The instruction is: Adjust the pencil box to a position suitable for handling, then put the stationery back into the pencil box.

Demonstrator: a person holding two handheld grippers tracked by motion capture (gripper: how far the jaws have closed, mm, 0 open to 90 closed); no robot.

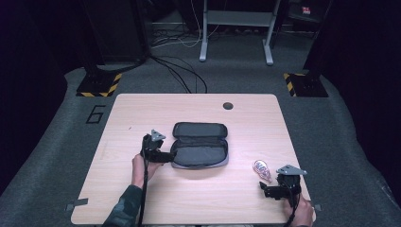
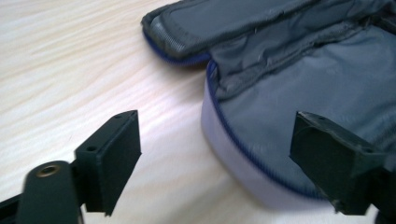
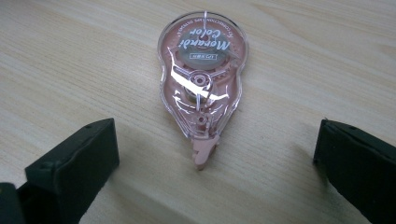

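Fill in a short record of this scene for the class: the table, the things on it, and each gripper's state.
table: light wood
case: grey zip case, lying open at the middle
tape roller: pink correction tape roller, flat on the wood, tip toward the right gripper
left gripper: open, fingers either side of the case's near edge, not pressing it
right gripper: open, just short of the tape roller, not touching

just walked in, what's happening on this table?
A person works at a wooden table with a hand-held gripper in each hand. The left hand-held gripper sits open at the left edge of an unzipped grey pencil case, holding nothing. The right hand-held gripper is open too, pointed at a pink correction tape dispenser lying flat just ahead of its jaws, not yet gripped.
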